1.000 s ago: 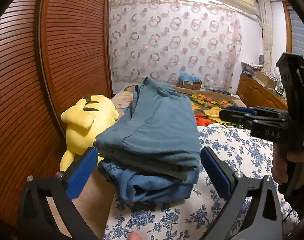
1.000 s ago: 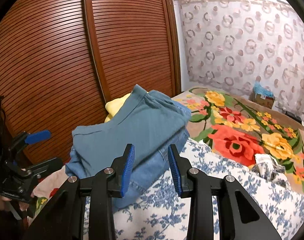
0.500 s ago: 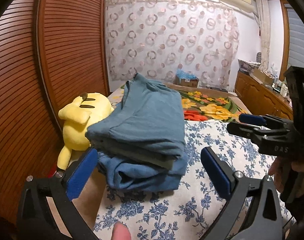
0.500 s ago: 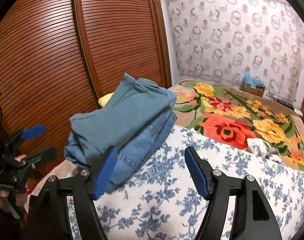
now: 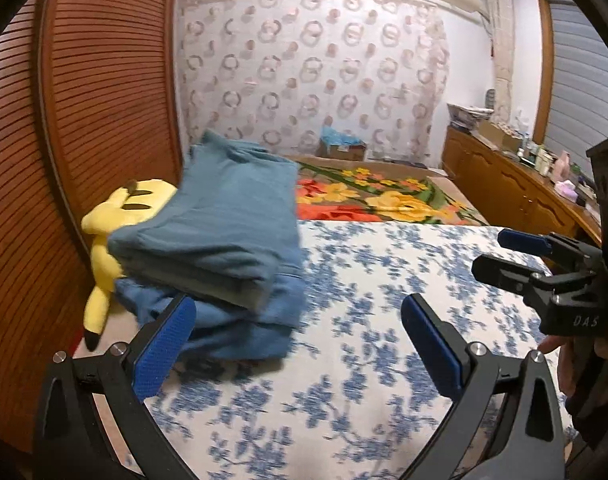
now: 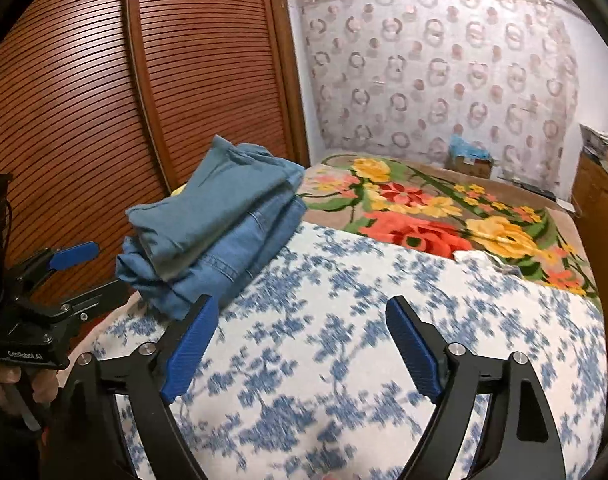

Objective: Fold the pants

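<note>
Folded denim pants (image 6: 220, 236) stacked in soft rectangular layers on the floral-print bed (image 6: 344, 340), beyond the left pad. Right gripper (image 6: 300, 340) jaws opening wide, nothing between. Left gripper (image 5: 300, 340) jaws wide, empty.

Floral-sheeted bed (image 5: 384, 360) with folded pants (image 5: 220, 248) stacked near its edge

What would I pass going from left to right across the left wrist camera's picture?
Wooden door → yellow plush → folded pants → floral blanket → wooden dresser → right gripper, empty, its jaws opening.
</note>
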`<state>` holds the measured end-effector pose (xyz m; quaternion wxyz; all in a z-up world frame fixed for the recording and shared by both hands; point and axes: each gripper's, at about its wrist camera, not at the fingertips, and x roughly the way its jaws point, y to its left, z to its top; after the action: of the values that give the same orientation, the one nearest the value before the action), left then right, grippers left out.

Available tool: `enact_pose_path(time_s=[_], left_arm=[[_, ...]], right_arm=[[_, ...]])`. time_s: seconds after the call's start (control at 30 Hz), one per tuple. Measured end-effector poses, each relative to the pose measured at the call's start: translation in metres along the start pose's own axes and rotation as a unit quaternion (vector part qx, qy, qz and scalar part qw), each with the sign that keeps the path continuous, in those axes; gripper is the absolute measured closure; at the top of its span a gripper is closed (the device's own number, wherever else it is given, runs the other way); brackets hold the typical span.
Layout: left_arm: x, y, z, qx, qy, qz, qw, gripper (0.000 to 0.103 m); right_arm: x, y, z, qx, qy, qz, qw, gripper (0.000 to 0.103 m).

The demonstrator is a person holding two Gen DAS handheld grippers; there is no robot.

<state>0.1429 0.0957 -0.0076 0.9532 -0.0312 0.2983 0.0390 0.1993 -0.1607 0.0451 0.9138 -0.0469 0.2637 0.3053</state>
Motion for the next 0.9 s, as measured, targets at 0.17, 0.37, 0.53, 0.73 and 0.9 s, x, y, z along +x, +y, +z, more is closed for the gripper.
enact_pose_path(time_s=[0.17, 0.37, 0.53, 0.73, 0.9], left_arm=[[-0.005, -0.027, -0.006, 0.014, 0.003, -0.019, 0.9997, 0.0], [-0.017, -0.06, -0.014, 0.034, 0.005, -0.043, 0.9985, 0.0], [-0.026, -0.087, -0.017, 0.048, 0.004, -0.062, 0.9969, 0.0], [-0.032, -0.114, -0.019, 0.059, 0.005, -0.082, 0.9948, 0.0], [-0.039, -0.128, -0.018, 0.067, 0.001, -0.091, 0.9936, 0.0]], right_arm=[[-0.029, -0.003, -0.018, 0.008, -0.001, -0.025, 1.0, 0.013], [-0.069, -0.016, -0.045, 0.037, -0.001, -0.063, 0.997, 0.013], [-0.101, -0.021, -0.059, 0.051, -0.009, -0.1, 0.994, 0.013], [-0.135, -0.027, -0.071, 0.076, -0.022, -0.125, 0.989, 0.013], [-0.157, -0.027, -0.076, 0.082, -0.032, -0.147, 0.985, 0.013]])
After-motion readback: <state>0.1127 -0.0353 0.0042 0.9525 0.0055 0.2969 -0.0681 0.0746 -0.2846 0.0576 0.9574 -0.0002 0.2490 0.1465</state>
